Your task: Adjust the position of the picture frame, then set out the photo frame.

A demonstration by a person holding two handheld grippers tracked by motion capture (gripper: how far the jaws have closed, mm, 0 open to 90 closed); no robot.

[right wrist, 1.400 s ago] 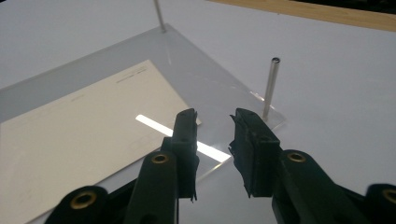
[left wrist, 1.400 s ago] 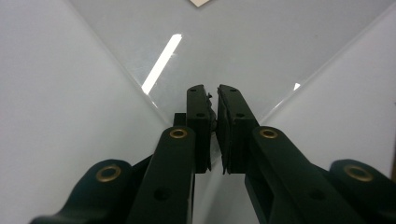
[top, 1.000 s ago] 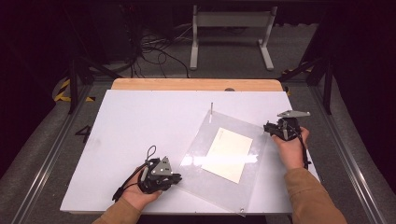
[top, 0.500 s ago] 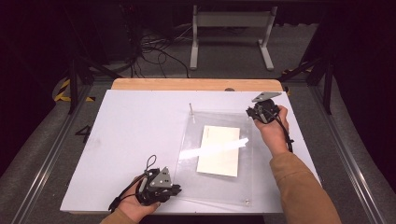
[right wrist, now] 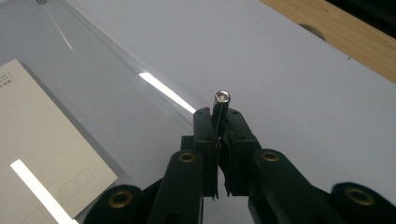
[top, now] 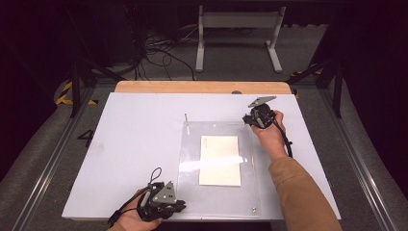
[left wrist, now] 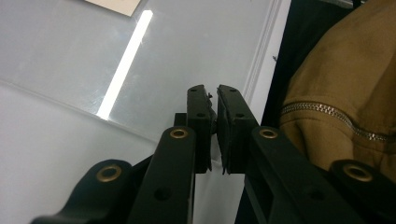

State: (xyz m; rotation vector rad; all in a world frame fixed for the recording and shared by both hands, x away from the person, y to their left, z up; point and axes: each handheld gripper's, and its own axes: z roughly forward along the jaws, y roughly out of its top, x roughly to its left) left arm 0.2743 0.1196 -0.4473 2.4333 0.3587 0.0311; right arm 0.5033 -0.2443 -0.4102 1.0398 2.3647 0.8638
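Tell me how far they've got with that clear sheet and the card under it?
Done: the clear sheet lies square over the card on the white table. In hand: the right gripper is shut on a metal corner post at the far corner, and the left gripper pinches the sheet's near corner. Left: probably only letting go, though whether every corner is fastened can't be told.

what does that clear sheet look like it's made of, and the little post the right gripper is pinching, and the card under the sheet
The clear sheet looks like acrylic or similar rigid plastic: transparent, glossy, with a bright streak of glare. The post in the right gripper looks like polished metal, silvery with a socket in its top. The card looks like matte cream paper or cardstock; it catches no shine of its own.
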